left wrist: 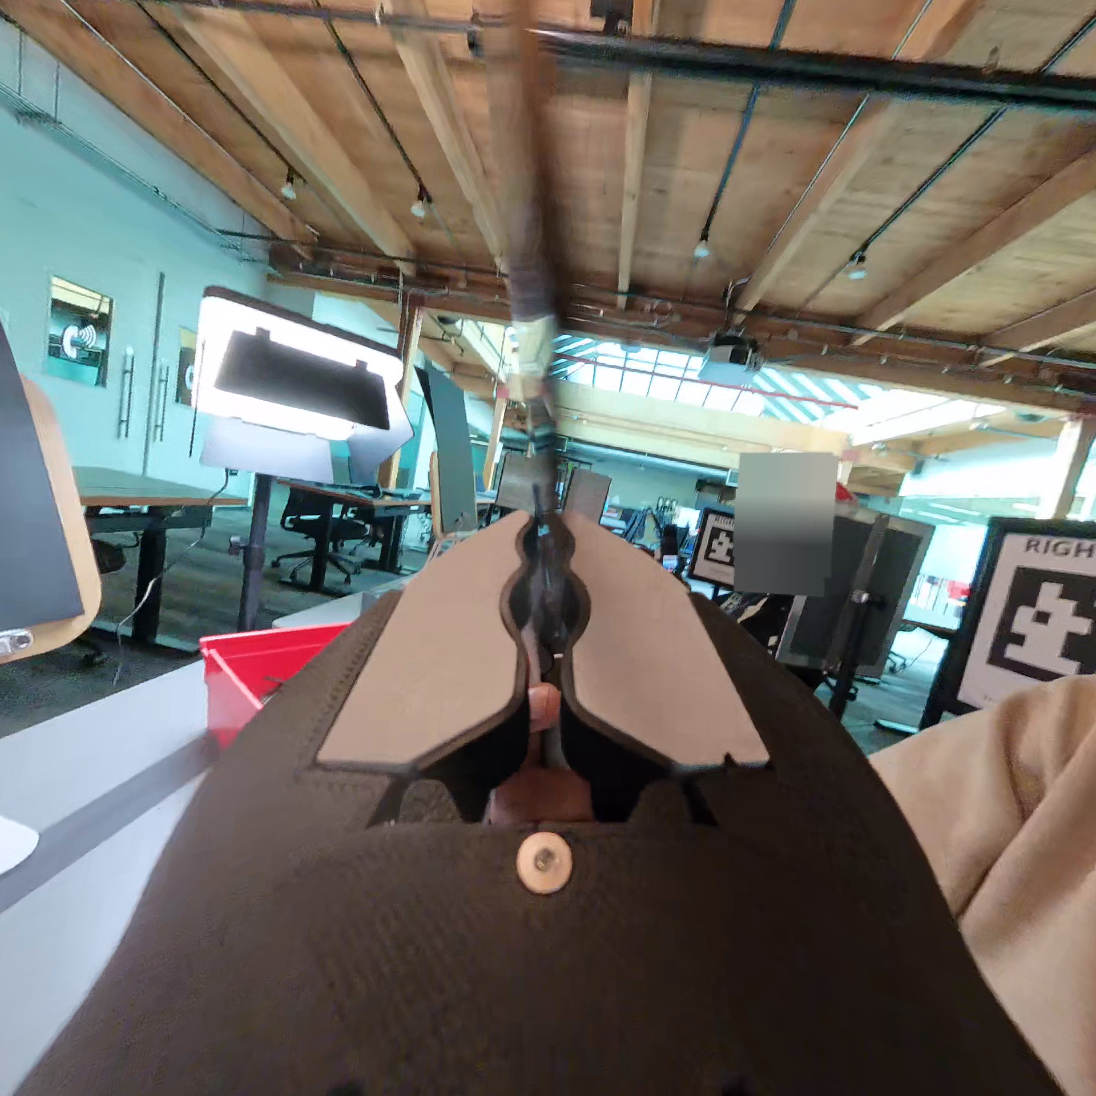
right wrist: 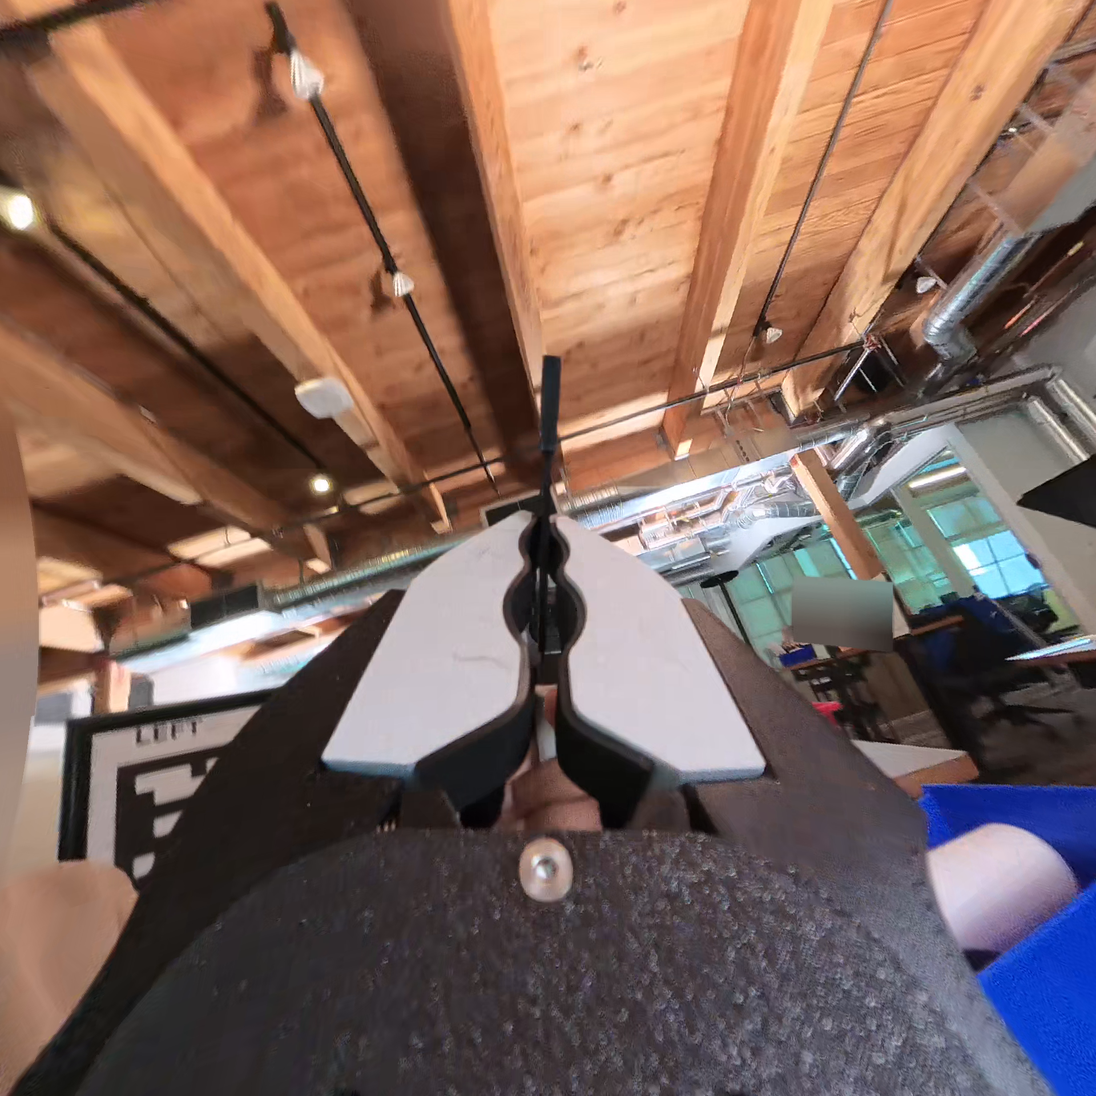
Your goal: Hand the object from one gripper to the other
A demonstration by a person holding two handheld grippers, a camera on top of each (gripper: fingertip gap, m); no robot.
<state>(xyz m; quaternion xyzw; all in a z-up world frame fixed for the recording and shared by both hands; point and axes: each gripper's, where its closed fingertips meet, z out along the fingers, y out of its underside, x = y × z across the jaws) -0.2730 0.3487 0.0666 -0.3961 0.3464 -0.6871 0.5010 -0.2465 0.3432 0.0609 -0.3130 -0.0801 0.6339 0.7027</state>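
The left gripper (left wrist: pixel 547 525) points up toward the wooden ceiling with its two pale pads drawn almost together, only a thin wavy slot left between them, and a long slender object (left wrist: pixel 529 332) is pinched in that slot. In the left wrist view the object runs straight up from the fingertips as a blurred streak, brownish and grey along most of its length with a dark section just above the tips; its far end smears out against the ceiling and its exact form cannot be made out. The right gripper (right wrist: pixel 544 522) is likewise narrowed to a slim slot and clamps a thin black rod (right wrist: pixel 547 439), which stands up beyond its tips and ends in a slightly thicker black cap. Lower in the slot, behind the pads, a pale strip of something shows; whether it belongs to the rod cannot be told. Whether the rod and the blurred object are the same item is not clear either, since neither gripper shows in the other's view. Below and left of the left gripper sits a red bin (left wrist: pixel 249 676) on a grey table (left wrist: pixel 95 771); below and right of the right gripper is a blue bin (right wrist: pixel 1032 972).
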